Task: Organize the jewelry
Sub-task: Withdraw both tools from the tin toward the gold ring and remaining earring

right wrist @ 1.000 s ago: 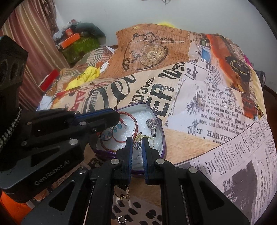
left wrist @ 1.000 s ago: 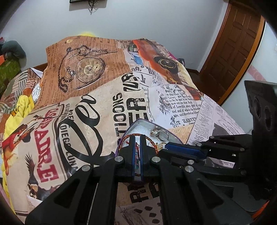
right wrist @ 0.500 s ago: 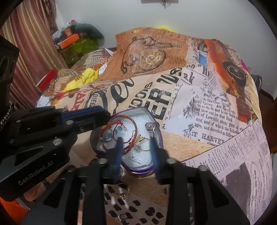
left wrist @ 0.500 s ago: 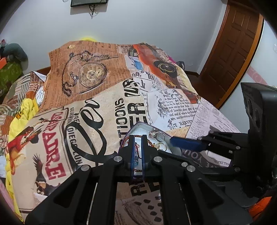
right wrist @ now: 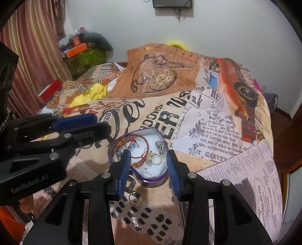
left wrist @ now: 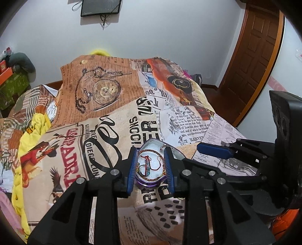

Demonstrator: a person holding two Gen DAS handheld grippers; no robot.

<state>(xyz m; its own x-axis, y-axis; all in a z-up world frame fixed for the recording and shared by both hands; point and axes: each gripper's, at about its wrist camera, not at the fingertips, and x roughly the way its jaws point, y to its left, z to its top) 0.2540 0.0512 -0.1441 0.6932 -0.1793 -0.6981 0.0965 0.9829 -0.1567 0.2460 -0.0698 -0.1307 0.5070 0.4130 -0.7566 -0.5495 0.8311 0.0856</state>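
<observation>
A purple heart-shaped tin with a white foam lining sits on the printed bedspread; it also shows in the left wrist view. It holds red braided bracelets, a gold ring and a silver ring. A gold ring and a small silver ring lie on the bedspread in front of the tin. My right gripper is open and empty, above the tin's near edge. My left gripper is open and empty, framing the tin from the left side.
The bedspread covers the whole bed. Yellow cloth and boxes lie at the far left. A wooden door stands at the right. A dark screen hangs on the wall.
Both grippers have opened and pulled back and up from the tin. The left gripper's fingers were shut over the bracelets; the bracelets now lie in the tin.
</observation>
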